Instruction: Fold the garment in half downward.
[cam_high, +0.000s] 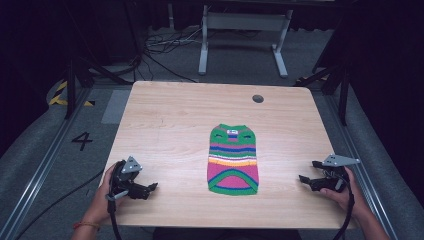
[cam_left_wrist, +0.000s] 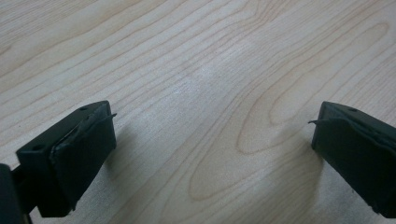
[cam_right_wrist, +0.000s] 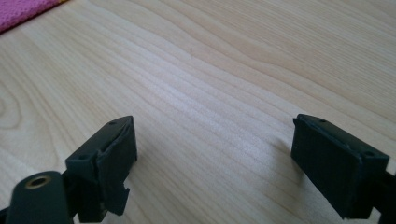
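A small knitted garment (cam_high: 233, 159) striped in green, pink, blue and orange lies flat in the middle of the wooden table (cam_high: 165, 120). My left gripper (cam_high: 148, 189) rests near the table's front left corner, well to the left of the garment, and points toward it. In the left gripper view its jaws (cam_left_wrist: 212, 123) stand wide apart over bare wood. My right gripper (cam_high: 309, 171) sits at the front right, also aimed at the garment. Its jaws (cam_right_wrist: 212, 135) are open with nothing between them, and a pink corner of the garment (cam_right_wrist: 21, 10) shows at the top left.
A dark round grommet hole (cam_high: 257, 98) sits near the table's far right edge. Beyond the table stands a white metal frame (cam_high: 240, 30), with cables on the grey floor. A "4" mark (cam_high: 81, 141) lies on the floor at the left.
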